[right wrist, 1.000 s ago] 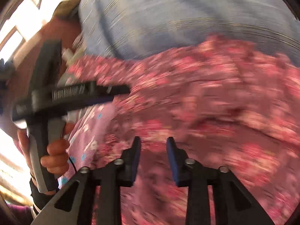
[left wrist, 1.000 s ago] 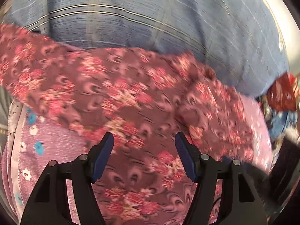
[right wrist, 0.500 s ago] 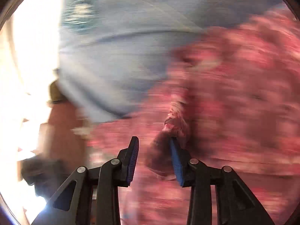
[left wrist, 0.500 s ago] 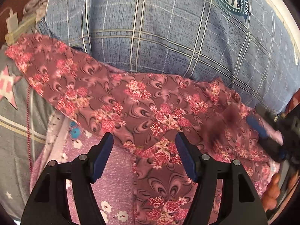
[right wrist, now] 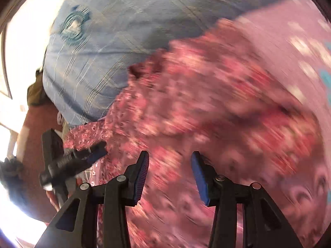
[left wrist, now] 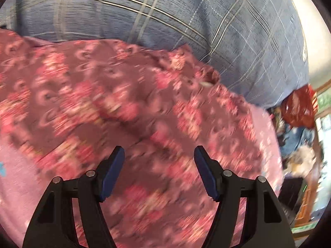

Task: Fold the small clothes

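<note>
A maroon garment with pink flowers (left wrist: pixel 124 95) lies spread on a pink flowered sheet (left wrist: pixel 12 181), its far edge against a blue plaid pillow (left wrist: pixel 165 16). My left gripper (left wrist: pixel 159 153) hovers open over the garment's middle, with nothing between its pads. In the blurred right wrist view the same garment (right wrist: pixel 206 103) fills the centre. My right gripper (right wrist: pixel 170 157) is over it with its jaws opening and no cloth pinched between them. The left gripper (right wrist: pixel 97 153) shows there at the lower left, at the garment's edge.
The blue pillow (right wrist: pixel 99 51) carries a round teal emblem. The pink sheet (right wrist: pixel 279 41) runs on to the right. A red bag (left wrist: pixel 298 107) and mixed clutter sit beyond the bed's right side. Reddish-brown floor (right wrist: pixel 39 124) and bright windows lie at the left.
The right gripper held a bunch of the garment half a second ago; now its jaws are wider and the cloth is free. Both views have swung across the garment, and the right gripper has left the left view.
</note>
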`<state>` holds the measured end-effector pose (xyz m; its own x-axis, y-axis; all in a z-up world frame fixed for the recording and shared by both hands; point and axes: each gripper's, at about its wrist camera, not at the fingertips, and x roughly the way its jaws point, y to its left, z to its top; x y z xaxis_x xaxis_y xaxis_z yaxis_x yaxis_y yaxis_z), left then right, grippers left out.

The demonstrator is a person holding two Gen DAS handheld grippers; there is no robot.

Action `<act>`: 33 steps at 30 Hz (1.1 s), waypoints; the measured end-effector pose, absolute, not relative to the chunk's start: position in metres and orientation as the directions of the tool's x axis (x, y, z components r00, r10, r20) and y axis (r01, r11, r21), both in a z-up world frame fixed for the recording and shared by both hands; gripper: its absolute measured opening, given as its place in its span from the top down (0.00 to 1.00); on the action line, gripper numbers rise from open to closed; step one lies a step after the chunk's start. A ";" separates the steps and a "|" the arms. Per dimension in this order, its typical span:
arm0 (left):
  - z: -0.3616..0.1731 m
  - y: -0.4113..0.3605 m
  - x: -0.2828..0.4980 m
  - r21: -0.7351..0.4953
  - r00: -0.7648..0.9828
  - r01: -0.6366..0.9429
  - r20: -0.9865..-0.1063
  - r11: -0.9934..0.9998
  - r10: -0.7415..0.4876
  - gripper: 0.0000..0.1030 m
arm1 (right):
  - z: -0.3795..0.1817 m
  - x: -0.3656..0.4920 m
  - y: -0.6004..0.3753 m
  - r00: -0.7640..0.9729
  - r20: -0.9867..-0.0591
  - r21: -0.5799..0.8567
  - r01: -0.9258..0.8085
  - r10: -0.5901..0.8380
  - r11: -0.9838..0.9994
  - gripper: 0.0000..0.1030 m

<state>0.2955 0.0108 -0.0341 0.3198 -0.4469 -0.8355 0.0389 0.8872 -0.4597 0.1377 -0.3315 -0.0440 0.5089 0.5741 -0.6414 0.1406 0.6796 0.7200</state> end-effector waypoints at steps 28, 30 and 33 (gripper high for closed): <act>-0.043 0.046 0.231 -0.437 0.429 -0.169 -0.840 0.884 -0.333 0.88 | -0.055 0.136 -0.405 0.650 -0.594 0.782 0.326 0.474 0.532 0.89; -0.022 0.056 0.221 -0.462 0.483 -0.167 -0.808 0.871 -0.337 0.88 | -0.038 0.125 -0.400 0.652 -0.618 0.744 0.303 0.440 0.595 0.88; 0.005 0.054 0.222 -0.445 0.543 -0.137 -0.781 0.885 -0.309 0.81 | -0.004 0.126 -0.383 0.700 -0.568 0.731 0.187 0.433 0.656 0.85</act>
<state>0.2222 0.0543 0.0053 0.5427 -0.3092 -0.7809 -0.1369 0.8848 -0.4454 0.1258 -0.3825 -0.0044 0.7000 0.4332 -0.5677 0.1872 0.6559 0.7313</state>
